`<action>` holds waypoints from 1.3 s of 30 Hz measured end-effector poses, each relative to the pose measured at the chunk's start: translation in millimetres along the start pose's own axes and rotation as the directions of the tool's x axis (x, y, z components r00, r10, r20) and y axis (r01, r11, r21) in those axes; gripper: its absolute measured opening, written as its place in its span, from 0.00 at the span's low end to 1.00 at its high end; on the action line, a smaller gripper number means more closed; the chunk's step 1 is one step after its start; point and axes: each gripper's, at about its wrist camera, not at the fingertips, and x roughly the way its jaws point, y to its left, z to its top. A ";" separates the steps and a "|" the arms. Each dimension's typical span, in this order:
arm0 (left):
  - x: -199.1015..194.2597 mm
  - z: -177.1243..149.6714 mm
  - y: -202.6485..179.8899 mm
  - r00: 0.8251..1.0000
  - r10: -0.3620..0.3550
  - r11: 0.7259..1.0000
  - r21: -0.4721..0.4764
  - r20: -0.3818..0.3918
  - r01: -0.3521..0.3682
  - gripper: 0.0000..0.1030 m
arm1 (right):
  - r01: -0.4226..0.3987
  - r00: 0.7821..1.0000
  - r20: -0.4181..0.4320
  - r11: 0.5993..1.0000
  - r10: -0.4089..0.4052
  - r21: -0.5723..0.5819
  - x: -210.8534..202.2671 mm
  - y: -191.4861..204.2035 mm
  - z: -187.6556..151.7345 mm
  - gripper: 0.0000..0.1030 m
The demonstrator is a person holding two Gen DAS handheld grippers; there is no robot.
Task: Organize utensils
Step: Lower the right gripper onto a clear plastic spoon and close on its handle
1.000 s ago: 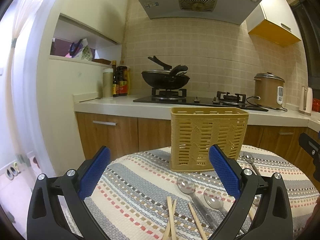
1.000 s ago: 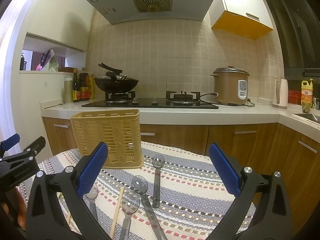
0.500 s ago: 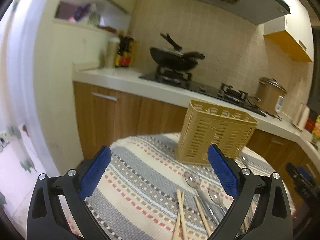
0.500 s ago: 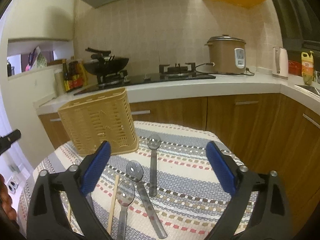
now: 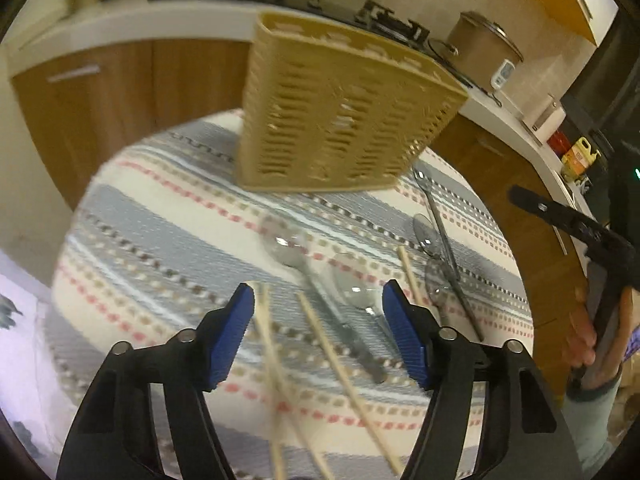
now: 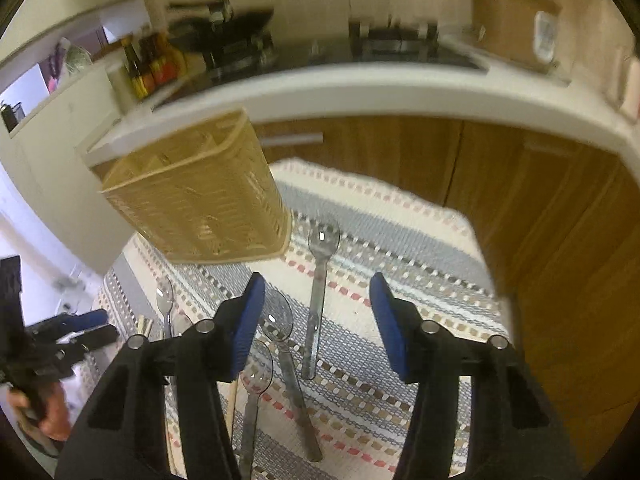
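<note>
Both tongs (jaws just closing, nothing gripped) above spoons point(image 6: 318, 296), chopsticks point(image 5: 340, 376).

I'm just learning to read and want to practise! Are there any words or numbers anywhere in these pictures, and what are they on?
No text can be read anywhere.
Rice cooker: its small panel label is too blurred to read.
Sauce bottles: labels are smeared by motion.
Yellow bottle: label is too small to read.
Basket, spoons and chopsticks: no writing shows.

Both wrist cams tilt down close over the desk point(image 5: 152, 216); each catches the yellow basket point(image 5: 340, 120) around 12 o'clock, plus the same spoons point(image 6: 320, 280).
</note>
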 end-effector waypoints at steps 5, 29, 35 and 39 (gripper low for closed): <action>33.6 5.1 3.4 0.996 0.008 0.998 -0.062 -0.085 -0.013 0.53 | -0.045 0.984 -0.172 0.999 0.046 0.010 50.3 2.8 12.0 0.34; 93.5 35.5 -19.2 0.976 0.152 0.980 -0.107 -0.157 -0.170 0.31 | 0.024 0.961 -0.275 1.000 -0.025 -0.007 119.5 -6.0 33.3 0.22; 108.6 45.0 -31.4 0.973 0.176 0.977 -0.091 -0.150 -0.190 0.26 | 0.049 0.951 -0.304 0.999 -0.054 -0.023 125.7 -0.1 38.1 0.22; 109.4 44.2 -28.1 0.973 0.172 0.978 -0.094 -0.152 -0.188 0.17 | 0.103 0.947 -0.297 0.991 -0.123 -0.082 130.2 12.0 41.0 0.12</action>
